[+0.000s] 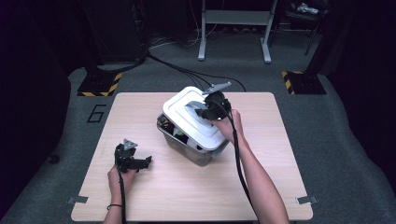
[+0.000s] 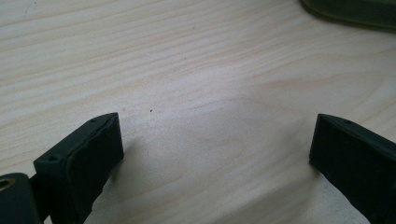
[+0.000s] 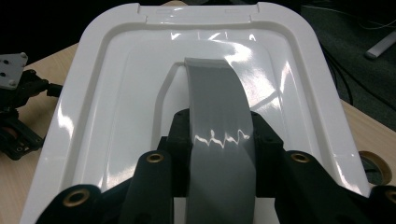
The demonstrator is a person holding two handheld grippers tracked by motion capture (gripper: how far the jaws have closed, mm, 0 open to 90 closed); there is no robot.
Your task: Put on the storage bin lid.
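Lid handle (image 3: 219, 116) clamped in right gripper (image 1: 205, 111) jaws; "6" (image 1: 96, 113) marks floor.

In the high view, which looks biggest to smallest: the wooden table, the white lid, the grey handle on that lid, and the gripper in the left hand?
1. Wooden table
2. White lid
3. Left gripper
4. Grey handle, partly covered by the right gripper clamped on it, so this last ranking is unsure.
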